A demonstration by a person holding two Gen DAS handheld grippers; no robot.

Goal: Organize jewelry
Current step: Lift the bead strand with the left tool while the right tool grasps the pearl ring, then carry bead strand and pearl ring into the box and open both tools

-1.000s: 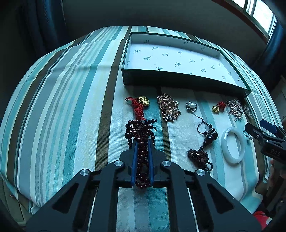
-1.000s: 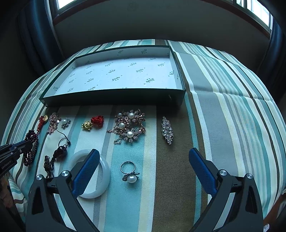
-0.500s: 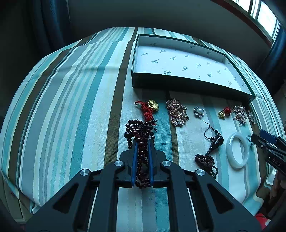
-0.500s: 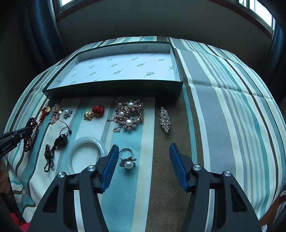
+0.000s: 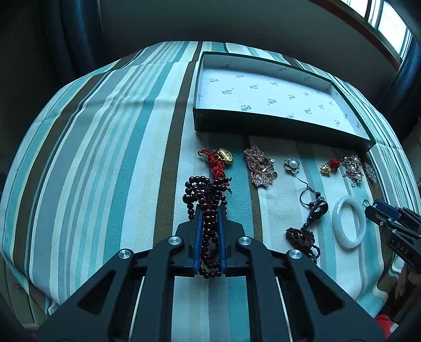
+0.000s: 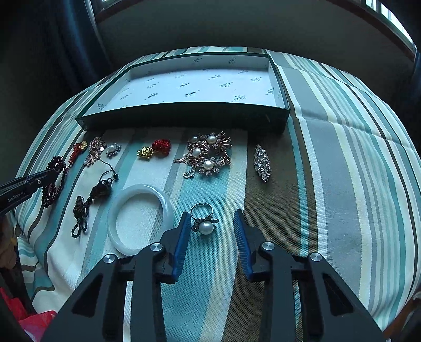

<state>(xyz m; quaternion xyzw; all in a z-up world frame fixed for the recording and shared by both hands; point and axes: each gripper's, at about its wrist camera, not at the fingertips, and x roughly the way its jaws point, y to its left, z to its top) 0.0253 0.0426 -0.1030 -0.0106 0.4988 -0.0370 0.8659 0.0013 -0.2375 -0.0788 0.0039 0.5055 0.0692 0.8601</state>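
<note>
My right claw (image 6: 212, 219): closing, silver pearl-topped ring (image 6: 204, 223) lies untouched between pads | my left claw (image 5: 209, 214): clamped on dark red beaded bracelet (image 5: 208, 210)

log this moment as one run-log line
left hand-held gripper: shut on dark bead bracelet | right hand-held gripper: closing, pearl ring between jaws, not yet pinched | box: empty

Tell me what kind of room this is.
Probably a bedroom at home: the jewelry lies on a striped cloth over what looks like a bed or padded surface, with dark curtains and a window behind it.
</note>
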